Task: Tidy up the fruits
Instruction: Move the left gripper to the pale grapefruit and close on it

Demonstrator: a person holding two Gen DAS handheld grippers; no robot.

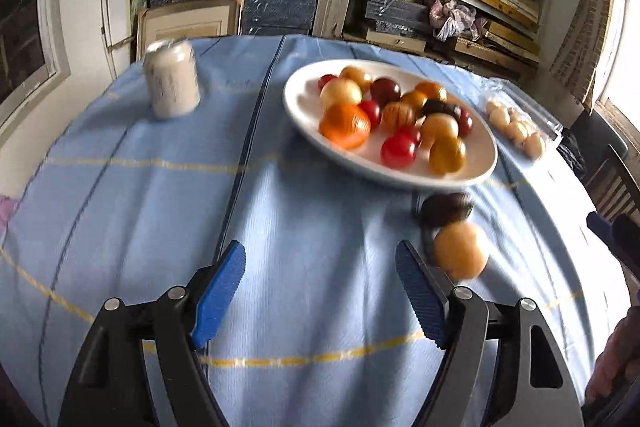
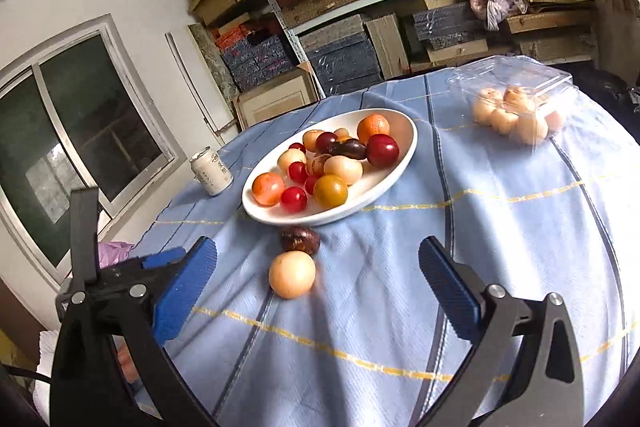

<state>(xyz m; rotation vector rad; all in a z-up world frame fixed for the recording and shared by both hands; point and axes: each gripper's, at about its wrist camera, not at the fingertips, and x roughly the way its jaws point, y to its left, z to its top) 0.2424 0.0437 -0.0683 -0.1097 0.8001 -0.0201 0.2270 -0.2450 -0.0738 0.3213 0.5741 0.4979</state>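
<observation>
A white oval plate holds several red, yellow, orange and dark fruits. On the blue cloth in front of it lie a dark brown fruit and a pale orange round fruit. My left gripper is open and empty over the cloth, left of these two fruits. My right gripper is open and empty, with the pale fruit between its blue pads and farther ahead. The left gripper also shows at the left in the right wrist view.
A white can stands left of the plate. A clear plastic box with several pale fruits lies right of the plate. Shelves of boxes stand behind the table, and a window is at the left.
</observation>
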